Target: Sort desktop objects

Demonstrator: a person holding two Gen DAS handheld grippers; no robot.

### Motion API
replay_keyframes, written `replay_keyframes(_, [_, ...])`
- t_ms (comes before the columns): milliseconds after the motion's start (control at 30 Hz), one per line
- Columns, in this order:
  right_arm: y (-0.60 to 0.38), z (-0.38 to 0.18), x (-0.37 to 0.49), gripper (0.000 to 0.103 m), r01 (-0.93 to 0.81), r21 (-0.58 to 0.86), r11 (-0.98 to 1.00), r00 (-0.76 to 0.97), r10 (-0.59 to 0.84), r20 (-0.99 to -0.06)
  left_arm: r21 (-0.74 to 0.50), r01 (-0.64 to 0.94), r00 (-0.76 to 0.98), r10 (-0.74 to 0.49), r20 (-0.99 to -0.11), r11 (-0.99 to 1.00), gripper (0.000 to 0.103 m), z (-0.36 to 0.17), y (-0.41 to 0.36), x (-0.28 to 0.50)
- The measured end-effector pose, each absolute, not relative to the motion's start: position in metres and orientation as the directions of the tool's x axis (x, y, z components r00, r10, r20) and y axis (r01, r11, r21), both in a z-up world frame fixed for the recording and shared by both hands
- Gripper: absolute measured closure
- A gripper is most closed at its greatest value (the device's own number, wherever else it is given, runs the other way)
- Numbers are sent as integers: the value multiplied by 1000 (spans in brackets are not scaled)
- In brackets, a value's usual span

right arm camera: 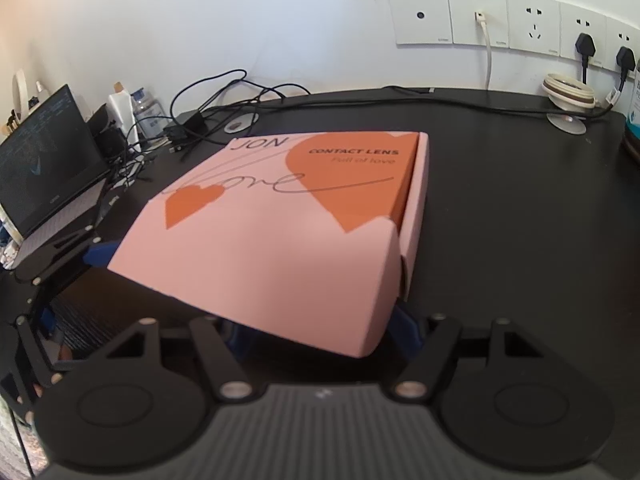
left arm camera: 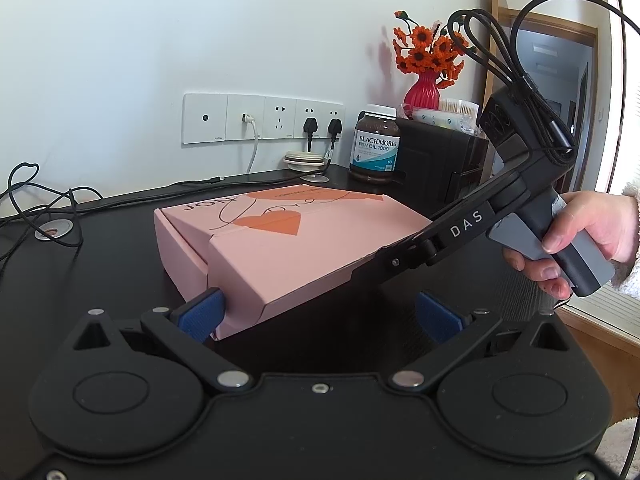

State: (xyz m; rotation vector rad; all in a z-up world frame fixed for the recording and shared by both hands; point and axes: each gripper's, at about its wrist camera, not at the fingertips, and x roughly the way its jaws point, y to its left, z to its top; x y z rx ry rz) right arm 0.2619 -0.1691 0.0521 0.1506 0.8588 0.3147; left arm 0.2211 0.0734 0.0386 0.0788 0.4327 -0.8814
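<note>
The pink box point(left arm camera: 276, 252), printed with orange hearts, sat on the black tabletop point(left arm camera: 80, 280) with its lid flap raised and tilted. In the left wrist view, the left gripper point(left arm camera: 320, 312) had its jaws wide apart; its left blue pad point(left arm camera: 204, 312) touched the near corner of the box, while the other pad point(left arm camera: 438, 316) stood clear over bare tabletop. The right gripper point(left arm camera: 404, 256), held in a hand point(left arm camera: 588, 240), met the flap's far edge from the right side. In the right wrist view, the flap of the box point(right arm camera: 280, 240) overhung the right gripper point(right arm camera: 320, 330), whose blue pads point(right arm camera: 406, 330) lay beneath it and largely hidden, so whether the jaws were clamped could not be told. Behind the box stood a supplement bottle point(left arm camera: 375, 144), a red vase of orange flowers point(left arm camera: 424, 88) and a row of wall sockets point(left arm camera: 260, 118). A laptop point(right arm camera: 44, 168) stood at the tabletop's left end.
</note>
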Motion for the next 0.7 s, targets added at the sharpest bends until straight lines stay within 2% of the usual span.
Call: replay_keyframes(700, [-169,50,266,34,-205,262,943,603,333,-725,-116,758,548,-724,-418,641,0,38,71,223])
